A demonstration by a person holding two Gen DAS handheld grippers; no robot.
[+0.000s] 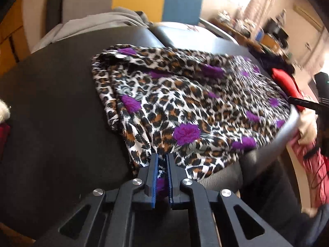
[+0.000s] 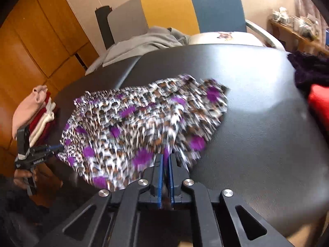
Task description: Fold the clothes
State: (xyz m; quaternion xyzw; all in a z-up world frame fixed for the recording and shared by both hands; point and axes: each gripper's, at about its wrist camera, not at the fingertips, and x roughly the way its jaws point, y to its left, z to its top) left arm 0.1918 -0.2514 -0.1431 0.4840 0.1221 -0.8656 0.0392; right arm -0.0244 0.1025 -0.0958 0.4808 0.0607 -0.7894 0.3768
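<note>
Both jaws clamp the near hem of the leopard-print, purple-flowered fabric garment: left gripper, right gripper, on the black padded table.

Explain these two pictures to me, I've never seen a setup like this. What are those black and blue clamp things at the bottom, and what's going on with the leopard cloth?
There is no robot here. A person holds a clamp tool in each hand, and each tool has a camera looking along its two fingers. One picture comes from the left hand-held gripper, the other from the right hand-held gripper. Both are shut on the near edge of a leopard-print garment with purple flowers, which lies crumpled on a dark padded table. From the right camera the left tool appears at the side, beside a stack of folded clothes. A red garment and a dark purple one wait at the other side.
</note>
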